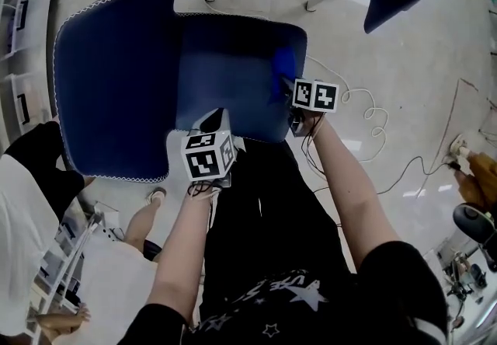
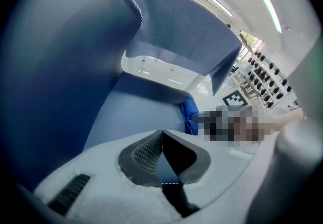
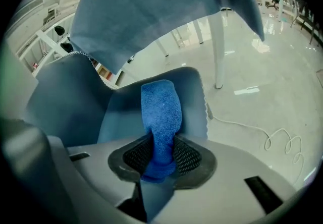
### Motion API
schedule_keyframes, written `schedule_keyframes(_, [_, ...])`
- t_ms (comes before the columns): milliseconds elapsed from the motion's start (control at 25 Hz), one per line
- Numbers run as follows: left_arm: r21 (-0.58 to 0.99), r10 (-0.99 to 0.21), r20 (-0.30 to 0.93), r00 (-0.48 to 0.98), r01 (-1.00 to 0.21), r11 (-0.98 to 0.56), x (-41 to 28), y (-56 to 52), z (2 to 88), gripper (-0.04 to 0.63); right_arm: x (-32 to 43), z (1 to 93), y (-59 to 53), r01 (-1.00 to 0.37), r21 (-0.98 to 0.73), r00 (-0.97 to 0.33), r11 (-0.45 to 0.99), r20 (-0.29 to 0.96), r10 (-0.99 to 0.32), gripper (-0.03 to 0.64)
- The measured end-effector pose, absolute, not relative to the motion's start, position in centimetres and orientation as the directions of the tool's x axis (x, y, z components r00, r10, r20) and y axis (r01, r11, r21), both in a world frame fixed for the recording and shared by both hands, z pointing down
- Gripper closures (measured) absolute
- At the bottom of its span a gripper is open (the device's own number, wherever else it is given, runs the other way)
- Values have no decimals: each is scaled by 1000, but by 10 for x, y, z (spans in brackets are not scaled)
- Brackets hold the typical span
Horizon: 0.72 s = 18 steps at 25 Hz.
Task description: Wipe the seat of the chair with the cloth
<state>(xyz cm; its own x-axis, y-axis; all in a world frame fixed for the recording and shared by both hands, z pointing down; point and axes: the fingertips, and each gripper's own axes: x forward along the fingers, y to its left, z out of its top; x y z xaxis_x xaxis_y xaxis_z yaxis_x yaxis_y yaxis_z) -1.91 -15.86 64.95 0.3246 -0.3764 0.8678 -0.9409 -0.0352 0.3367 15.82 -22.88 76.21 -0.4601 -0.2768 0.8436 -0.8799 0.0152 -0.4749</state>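
— Starting close in: state of the left claw (image 2: pixel 162 133)?

— Clenched, pads pressed together, nothing caught between. Hovers at the near edge of the chair seat (image 2: pixel 136 112), with the dark blue backrest (image 2: pixel 60 56) standing just to its left.

— And the right claw (image 3: pixel 160 143)?

— Grasping the blue cloth (image 3: pixel 161 109), pinched at its near end between the ribbed pads. Reaches out ahead of that claw as a rolled strip, over the right part of the seat, close to the seat's right edge. Seems to lie against the upholstery in the head view, though hard to confirm contact.

— Beyond both claws?

— Far edge of the seat first, then a blue drape (image 3: pixel 151 11) hanging from a worktop on white legs (image 3: pixel 218 51). Off to the right of the right claw, glossy pale floor (image 3: pixel 262 102) with a thin looped cable (image 3: pixel 280 140) lying on it.
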Motion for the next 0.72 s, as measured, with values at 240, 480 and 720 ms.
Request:
schedule_keyframes(240, [336, -366, 869, 333, -940, -59, -32, -124, 653, 575, 190, 760, -210, -880, -448, -365, -156, 850, -380, 505])
schedule_keyframes(480, [336, -382, 858, 344, -938, -91, -47, -89, 653, 575, 180, 752, -187, -912, -386, -311, -138, 871, -380, 506])
schedule_keyframes(720, [378, -378, 840, 390, -919, -108, -57, -55, 640, 575, 82, 731, -170, -892, -452, -435, 35, 832, -343, 506])
